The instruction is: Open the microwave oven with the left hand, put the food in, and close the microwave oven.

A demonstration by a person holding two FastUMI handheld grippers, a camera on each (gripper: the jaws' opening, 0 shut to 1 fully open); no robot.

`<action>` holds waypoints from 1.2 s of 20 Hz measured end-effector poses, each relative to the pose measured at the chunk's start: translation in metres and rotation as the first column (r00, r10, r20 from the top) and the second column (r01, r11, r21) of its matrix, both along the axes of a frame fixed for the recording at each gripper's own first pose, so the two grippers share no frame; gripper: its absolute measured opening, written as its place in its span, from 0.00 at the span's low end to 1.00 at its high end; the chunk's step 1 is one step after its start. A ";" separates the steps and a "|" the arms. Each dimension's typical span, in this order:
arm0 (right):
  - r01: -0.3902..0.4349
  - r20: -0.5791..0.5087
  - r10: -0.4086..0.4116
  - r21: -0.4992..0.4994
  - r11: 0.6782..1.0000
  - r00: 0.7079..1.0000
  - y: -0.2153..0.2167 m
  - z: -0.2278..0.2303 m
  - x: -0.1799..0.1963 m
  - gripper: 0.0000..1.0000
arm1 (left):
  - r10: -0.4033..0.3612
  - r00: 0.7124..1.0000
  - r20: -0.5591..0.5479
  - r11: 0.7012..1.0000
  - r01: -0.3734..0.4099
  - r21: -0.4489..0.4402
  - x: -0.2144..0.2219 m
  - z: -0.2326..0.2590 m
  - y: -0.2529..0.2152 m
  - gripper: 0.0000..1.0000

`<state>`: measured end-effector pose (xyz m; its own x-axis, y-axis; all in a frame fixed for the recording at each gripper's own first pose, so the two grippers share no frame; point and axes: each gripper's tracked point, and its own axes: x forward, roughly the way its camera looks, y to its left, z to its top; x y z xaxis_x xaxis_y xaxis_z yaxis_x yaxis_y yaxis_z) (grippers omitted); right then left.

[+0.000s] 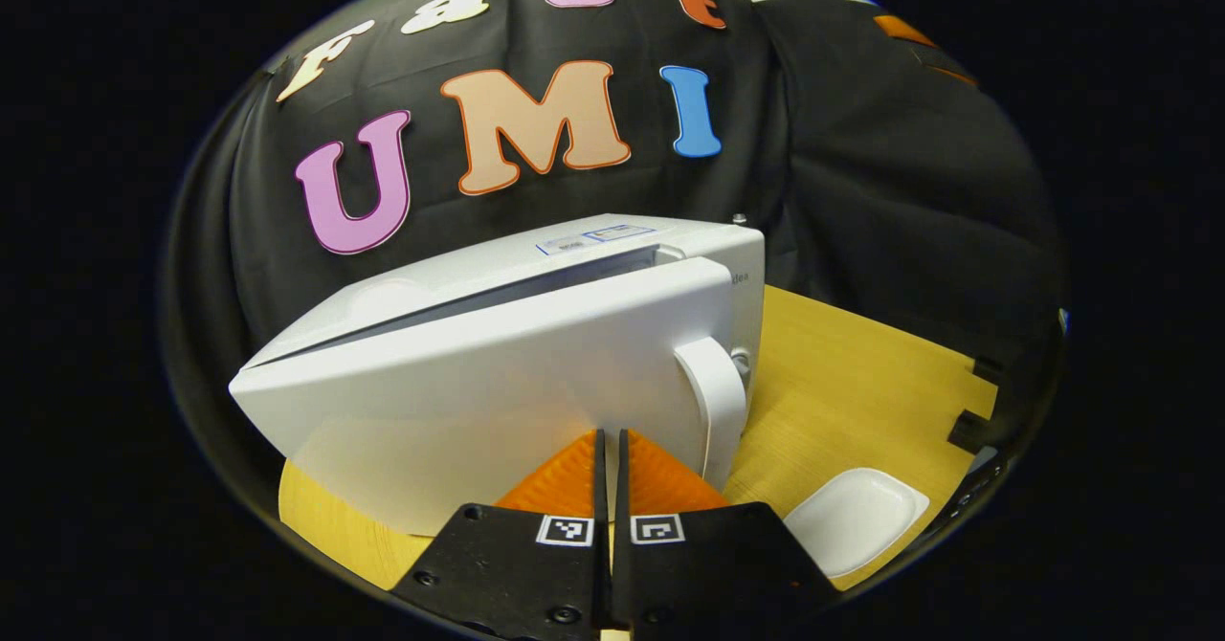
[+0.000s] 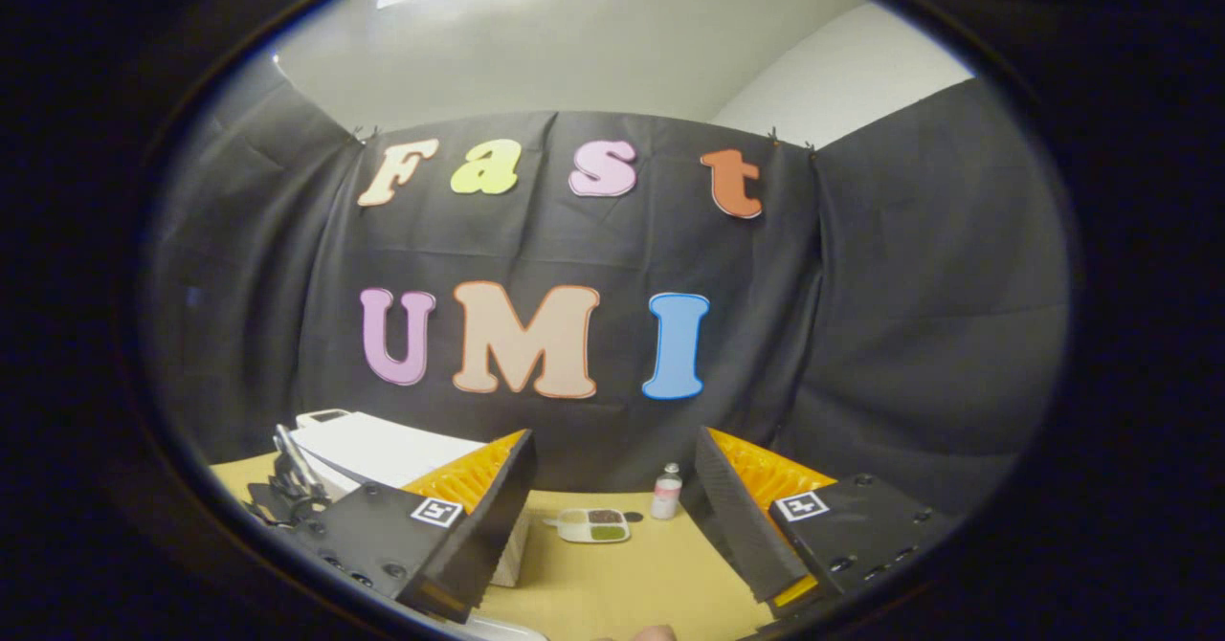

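The white microwave [image 1: 517, 373] stands on the wooden table [image 1: 852, 383], seen at an angle. Its door is slightly ajar, with a dark gap along the top edge. The curved white door handle [image 1: 716, 400] is at the door's right end. My left gripper [image 1: 610, 434] is shut with nothing between its fingers, its tips close to the door front, just left of the handle. My right gripper [image 2: 612, 478] is held open and empty above the table [image 2: 622, 588]. Beyond it lies a small white food tray [image 2: 593, 524] with coloured portions. The microwave [image 2: 383, 450] shows at its left.
An empty white dish [image 1: 854, 519] lies on the table right of my left gripper. A small bottle with a pink label [image 2: 666, 493] stands beside the food tray. Some dark gear [image 2: 287, 493] sits in front of the microwave. Black cloth closes off the back and sides.
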<state>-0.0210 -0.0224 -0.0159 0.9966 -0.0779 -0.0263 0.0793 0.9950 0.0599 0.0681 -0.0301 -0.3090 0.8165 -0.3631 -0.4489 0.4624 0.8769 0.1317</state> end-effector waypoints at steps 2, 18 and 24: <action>0.001 0.012 -0.001 -0.004 1.000 1.000 -0.002 0.004 0.003 1.00 | 0.007 1.000 0.003 1.000 -0.007 -0.016 0.006 0.005 -0.004 0.00; -0.009 -0.007 0.008 -0.133 0.991 1.000 -0.006 0.001 0.000 0.96 | 0.058 0.998 0.018 0.993 -0.056 -0.103 0.033 0.012 -0.022 0.00; -0.039 -0.026 0.036 -0.129 0.991 0.999 0.006 -0.005 -0.001 0.96 | 0.063 0.998 -0.013 0.996 -0.064 -0.061 0.028 0.002 -0.020 0.01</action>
